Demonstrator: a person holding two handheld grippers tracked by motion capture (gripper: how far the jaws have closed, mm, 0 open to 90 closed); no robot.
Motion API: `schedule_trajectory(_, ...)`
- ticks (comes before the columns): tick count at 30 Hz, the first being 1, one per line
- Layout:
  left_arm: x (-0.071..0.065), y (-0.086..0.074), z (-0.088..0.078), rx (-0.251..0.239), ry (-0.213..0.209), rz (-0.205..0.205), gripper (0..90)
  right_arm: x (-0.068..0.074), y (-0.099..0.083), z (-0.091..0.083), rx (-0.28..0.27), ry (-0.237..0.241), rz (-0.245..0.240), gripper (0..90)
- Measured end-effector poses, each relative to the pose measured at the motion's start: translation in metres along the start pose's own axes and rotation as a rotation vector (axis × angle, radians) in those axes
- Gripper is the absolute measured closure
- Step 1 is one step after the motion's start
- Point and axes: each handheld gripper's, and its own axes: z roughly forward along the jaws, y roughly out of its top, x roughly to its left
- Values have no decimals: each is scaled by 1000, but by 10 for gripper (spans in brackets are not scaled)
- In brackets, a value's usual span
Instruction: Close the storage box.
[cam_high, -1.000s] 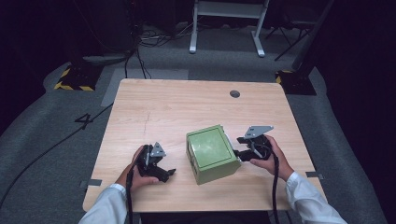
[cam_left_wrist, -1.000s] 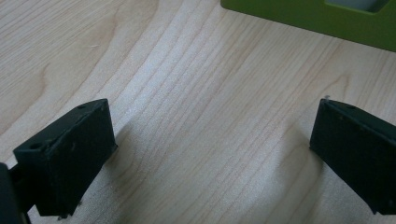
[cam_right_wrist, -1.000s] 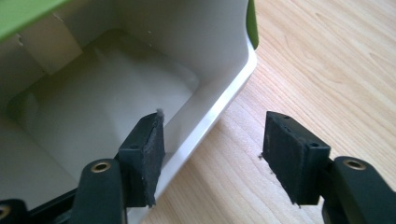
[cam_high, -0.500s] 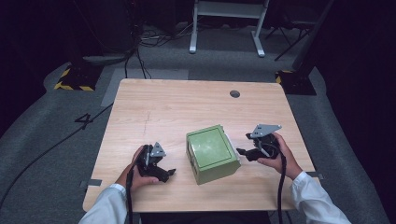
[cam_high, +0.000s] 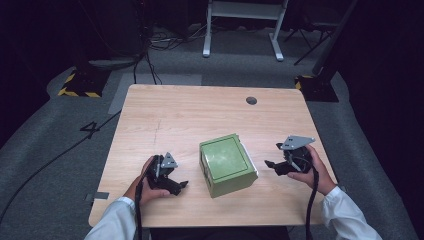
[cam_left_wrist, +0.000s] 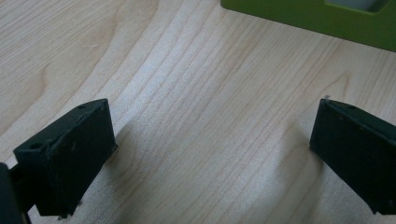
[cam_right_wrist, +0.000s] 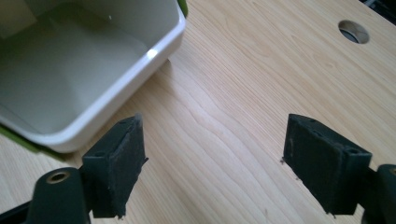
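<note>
1. Two hand-held grippers flank a green box (cam_high: 228, 165) on a light wooden bench (cam_high: 190, 115), the box lying on its side near the bench's front edge, between the person's hands.

2. Left hand-held gripper (cam_high: 176, 184): jaws apart with nothing between them, resting low over the bench just left of the box. In the left gripper view bare wood lies between the jaws and the box's green wall (cam_left_wrist: 308, 21) runs along the top edge, near but not touching.

3. Right hand-held gripper (cam_high: 270, 165): jaws wide apart and holding nothing; they have just been opening. It sits just to the right of the box, clear of it. The right gripper view looks past the jaws at the box's white inner liner (cam_right_wrist: 93, 70), whose open mouth faces this side, with the rounded white rim (cam_right_wrist: 140, 81) close to one jaw.

4. Step in hand, as judged: the box appears to have been let go and set down on its side, with the right hand-held gripper drawing off. Neither tool bears on it now.

5. Next move, as judged: any fresh hold on the box calls for a jaw to go over the white rim or for both tools to press on opposite green walls, since the body looks too broad for one pair of jaws.

6. Elsewhere on the bench: a round cable hole (cam_high: 251, 100) near the far edge, well apart from the work.
</note>
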Motion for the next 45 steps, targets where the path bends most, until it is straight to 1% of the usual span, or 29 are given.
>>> schedule_trajectory(2, 0, 0, 0, 0, 0, 0, 2, -3, -7, -4, 4, -10, -2, 198)
schedule_trajectory(3, 0, 0, 0, 0, -1, 0, 2, -5, -13, -8, 8, -20, 0, 197)
schedule_trajectory(5, 0, 0, 0, 0, 0, 0, 2, -6, -16, -9, 6, -21, 3, 195)
schedule_trajectory(11, 0, 0, 0, 0, 0, -1, 2, -14, -37, -18, 27, -50, 24, 193)
schedule_trajectory(12, 0, 0, 0, 0, 0, 0, 2, -15, -41, -19, 32, -57, 22, 192)
schedule_trajectory(14, 0, 0, 0, 0, 0, 0, 2, -18, -49, -20, 47, -77, 33, 191)
schedule_trajectory(15, 0, 0, 0, 0, 0, 0, 2, -19, -52, -21, 51, -78, 36, 191)
schedule_trajectory(16, 0, 0, 0, 0, -1, 0, 2, -21, -60, -23, 57, -83, 48, 191)
schedule_trajectory(17, 0, 0, 0, 0, 0, -1, 2, -21, -60, -23, 57, -83, 48, 191)
schedule_trajectory(18, 0, 0, 0, 0, 0, -1, 2, -23, -63, -23, 59, -88, 55, 191)
schedule_trajectory(21, 0, 0, 0, 0, 0, 0, 2, -26, -75, -25, 66, -97, 76, 190)
schedule_trajectory(22, 0, 0, 0, 0, -1, 0, 2, -28, -83, -27, 73, -104, 97, 190)
schedule_trajectory(23, 0, 0, 0, 0, 0, 0, 2, -28, -83, -27, 73, -104, 97, 190)
schedule_trajectory(24, 0, 0, 0, 0, 0, -1, 2, -29, -86, -27, 73, -105, 104, 190)
schedule_trajectory(25, 0, 0, 0, 0, -1, -1, 2, -30, -95, -29, 80, -113, 127, 190)
schedule_trajectory(27, 0, 0, 0, 0, 0, -2, 2, -31, -98, -29, 82, -115, 129, 190)
schedule_trajectory(33, 0, 0, 0, 0, 0, -2, 2, -34, -121, -32, 90, -124, 177, 185)
schedule_trajectory(38, 0, 0, 0, 1, 1, -3, 2, -34, -137, -33, 83, -124, 225, 174)
schedule_trajectory(41, 0, 0, 0, 1, 1, -4, 2, -35, -143, -35, 57, -116, 259, 174)
schedule_trajectory(45, 0, 0, 0, 2, 1, -4, 2, -37, -151, -35, 23, -108, 312, 152)
